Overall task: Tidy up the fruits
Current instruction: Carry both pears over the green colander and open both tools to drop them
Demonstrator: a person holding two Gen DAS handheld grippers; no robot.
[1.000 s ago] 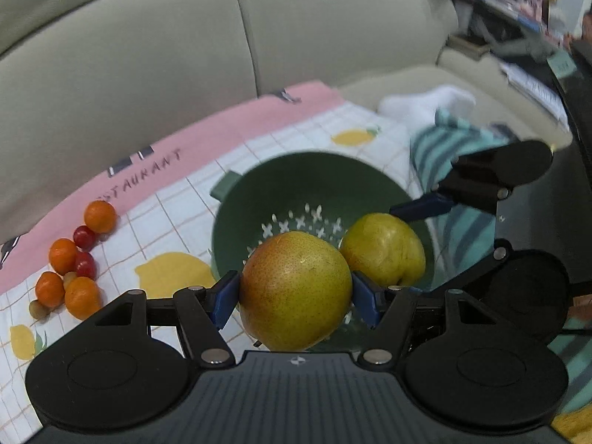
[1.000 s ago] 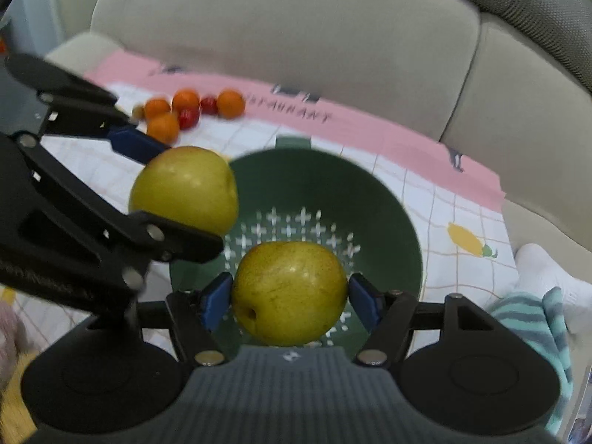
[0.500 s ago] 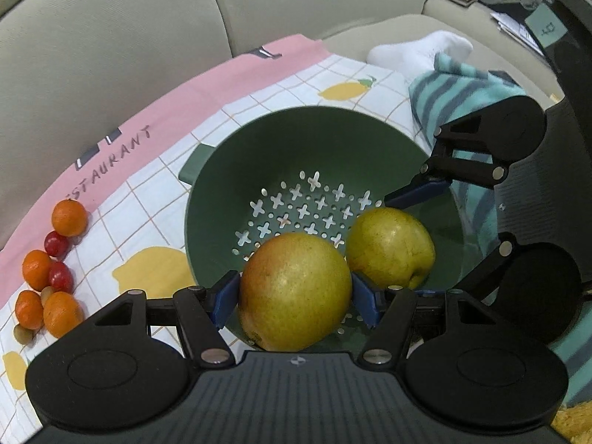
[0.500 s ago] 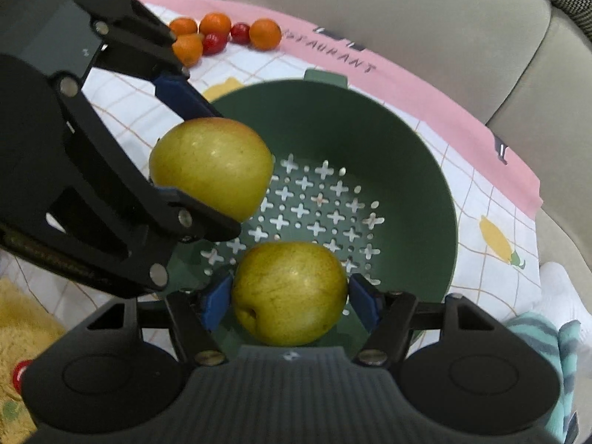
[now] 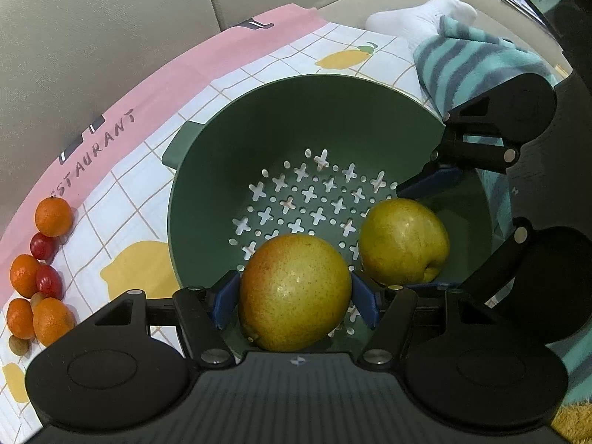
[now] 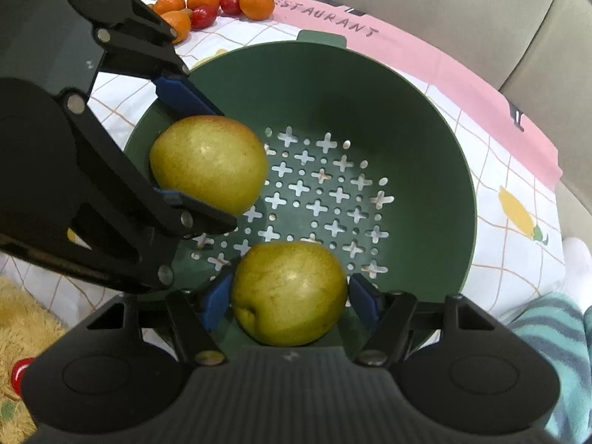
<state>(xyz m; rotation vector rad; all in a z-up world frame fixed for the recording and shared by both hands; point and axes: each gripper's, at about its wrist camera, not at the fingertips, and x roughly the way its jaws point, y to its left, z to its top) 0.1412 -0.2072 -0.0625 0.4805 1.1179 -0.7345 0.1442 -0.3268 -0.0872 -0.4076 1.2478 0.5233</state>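
Both pears lowered into colander
Left gripper (image 5: 295, 305) pinching blushed pear (image 5: 294, 292), right gripper (image 6: 288, 303) pinching green pear (image 6: 289, 293); both have dropped inside green colander (image 5: 333, 111) just ahead, over its holed floor, release next

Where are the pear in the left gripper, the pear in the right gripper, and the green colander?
left gripper's pear (image 5: 295, 292), left wrist view, middle of its speckled skin.
right gripper's pear (image 6: 289, 293), right wrist view, centre of its front face.
green colander (image 6: 377, 103), right wrist view, bare inner wall.
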